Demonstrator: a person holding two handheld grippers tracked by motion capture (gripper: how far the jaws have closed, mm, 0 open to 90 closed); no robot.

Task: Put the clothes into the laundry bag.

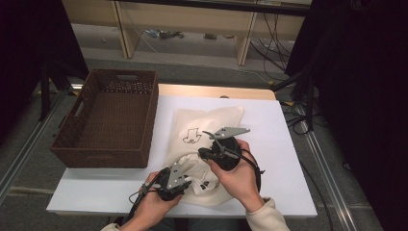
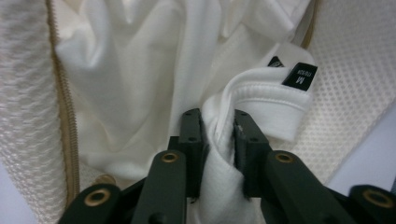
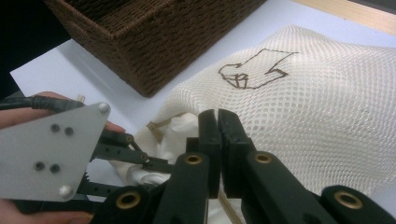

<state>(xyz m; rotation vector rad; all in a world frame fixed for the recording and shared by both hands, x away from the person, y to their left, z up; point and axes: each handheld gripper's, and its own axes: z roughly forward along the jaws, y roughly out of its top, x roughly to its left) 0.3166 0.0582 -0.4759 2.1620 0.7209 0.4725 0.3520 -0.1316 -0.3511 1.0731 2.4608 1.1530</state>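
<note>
**Item count, desk scene**

- Mesh laundry bag (image 1: 211, 126): 1, cream, one dark line drawing printed on it (image 3: 256, 71).
- White garment (image 2: 140, 70): 1, sits in the bag's opening; 2 black tags on its collar, one reads "M" (image 2: 299, 75).
- Zipper (image 2: 64, 107): 1, tan, along the bag's edge.
- Woven basket (image 1: 108, 120): 1, brown, 2 handle cut-outs showing.
- Handheld grippers: 2, left gripper (image 1: 188, 180) and right gripper (image 1: 203, 153); 2 black fingers each (image 2: 191, 135); 1 grey three-cornered plate each (image 3: 46, 151).
- Hands: 2.
- Desk (image 1: 269, 120): 1, white top.
</note>
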